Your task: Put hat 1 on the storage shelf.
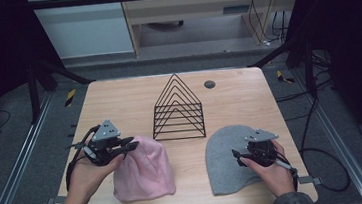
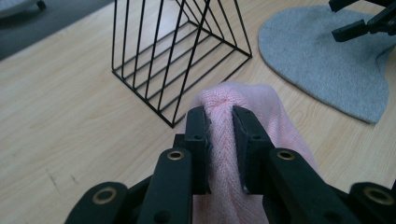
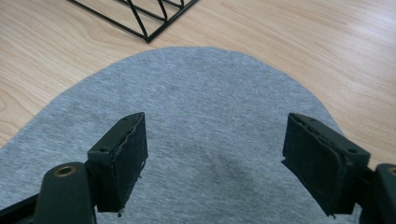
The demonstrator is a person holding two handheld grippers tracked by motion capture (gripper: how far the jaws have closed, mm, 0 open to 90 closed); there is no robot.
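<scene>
Left tongs clamped, right tongs agape

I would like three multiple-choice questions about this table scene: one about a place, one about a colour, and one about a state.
1. Where does the black wire rack stand?
A. Behind the two hats, near the middle of the table
B. On the grey hat
C. At the front edge, by the person's sleeves

2. Which colour is the hat between the fingers of the left gripper?
A. Grey
B. Pink
C. Blue

3. In what state is the right gripper?
A. Shut on the grey hat
B. Shut on the rack
C. Open above the grey hat

Answers:
1. A, as the high view shows the rack beyond both hats.
2. B, as pink knit is pinched between the pads.
3. C, as its fingers stand wide apart over the grey hat.
</scene>
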